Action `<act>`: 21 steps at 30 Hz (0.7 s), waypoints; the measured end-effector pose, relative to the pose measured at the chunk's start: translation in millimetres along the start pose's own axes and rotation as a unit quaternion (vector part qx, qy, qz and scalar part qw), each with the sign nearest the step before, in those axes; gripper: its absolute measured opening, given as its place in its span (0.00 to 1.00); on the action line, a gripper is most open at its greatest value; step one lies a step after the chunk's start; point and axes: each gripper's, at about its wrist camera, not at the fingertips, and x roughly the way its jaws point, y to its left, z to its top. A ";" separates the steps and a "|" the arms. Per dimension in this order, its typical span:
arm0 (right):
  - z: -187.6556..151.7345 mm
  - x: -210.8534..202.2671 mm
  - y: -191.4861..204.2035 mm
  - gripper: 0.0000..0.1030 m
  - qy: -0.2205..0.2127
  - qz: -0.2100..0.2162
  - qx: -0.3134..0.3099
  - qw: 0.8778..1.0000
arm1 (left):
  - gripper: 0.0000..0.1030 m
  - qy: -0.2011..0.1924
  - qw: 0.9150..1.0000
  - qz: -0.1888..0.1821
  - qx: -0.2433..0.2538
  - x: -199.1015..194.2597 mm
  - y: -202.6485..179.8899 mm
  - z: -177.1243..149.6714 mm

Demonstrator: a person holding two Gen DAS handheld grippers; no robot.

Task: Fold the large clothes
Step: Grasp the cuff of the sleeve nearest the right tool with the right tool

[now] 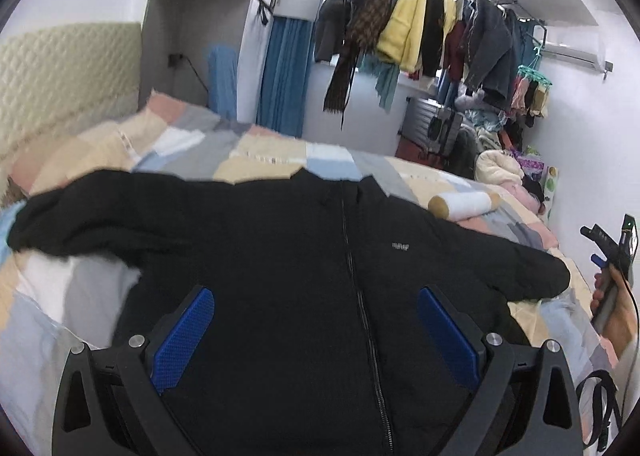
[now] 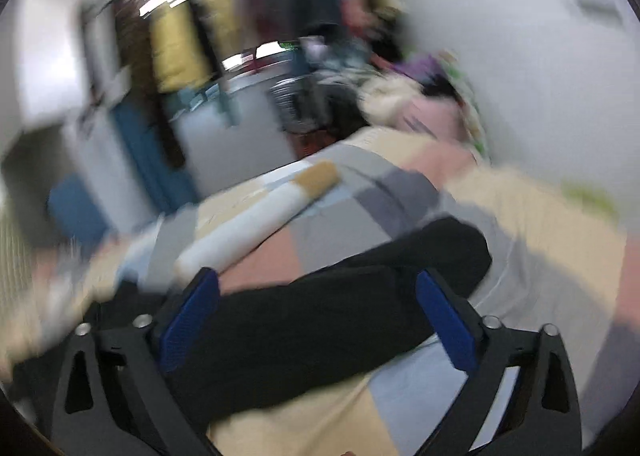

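A black zip-up jacket (image 1: pixel 280 240) lies spread face up on the patchwork bed, sleeves out to both sides. My left gripper (image 1: pixel 316 304) is open and empty, hovering over the jacket's lower front with the zipper (image 1: pixel 352 256) between its blue pads. In the left wrist view the right gripper (image 1: pixel 612 256) shows at the far right edge, held in a hand beyond the jacket's right sleeve. In the blurred right wrist view my right gripper (image 2: pixel 318 288) is open above the black right sleeve (image 2: pixel 360 296), with nothing between its pads.
The patchwork bedspread (image 1: pixel 192 148) covers the bed. A white roll with tan ends (image 1: pixel 464 205) lies beyond the jacket's right shoulder; it also shows in the right wrist view (image 2: pixel 256 216). A rack of hanging clothes (image 1: pixel 420 20) and piled laundry stand beyond. A padded headboard (image 1: pixel 60 76) is at left.
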 end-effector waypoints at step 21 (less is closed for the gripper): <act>-40.3 158.7 -193.6 0.63 -0.008 -0.014 0.250 0.968 | 1.00 -0.005 0.998 0.058 0.030 59.1 -12.8 -13.6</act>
